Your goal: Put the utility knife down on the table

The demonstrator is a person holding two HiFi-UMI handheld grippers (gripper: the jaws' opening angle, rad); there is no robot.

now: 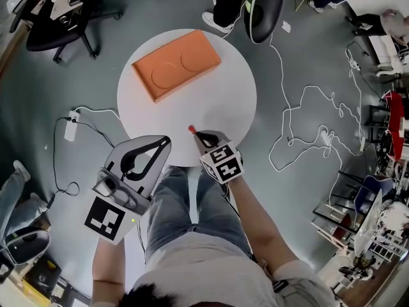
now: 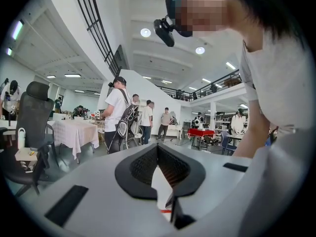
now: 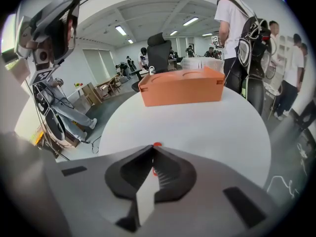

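Observation:
The utility knife sits in my right gripper [image 1: 198, 135], and only its red tip [image 1: 191, 129] pokes out past the jaws. It hangs low over the near edge of the round white table [image 1: 211, 94]. In the right gripper view the jaws of my right gripper [image 3: 152, 149] are shut on the knife, whose red end [image 3: 157, 144] shows just beyond them. I cannot tell whether the knife touches the tabletop. My left gripper [image 1: 167, 141] is held up off the table's front-left edge, shut and with nothing in it. The left gripper [image 2: 158, 146] points out into the room.
An orange box [image 1: 176, 64] lies on the far half of the table, also visible ahead as the orange box [image 3: 180, 87]. White cables [image 1: 307, 120] and a power strip [image 1: 71, 126] lie on the floor. Office chairs [image 1: 57, 18] and people stand around.

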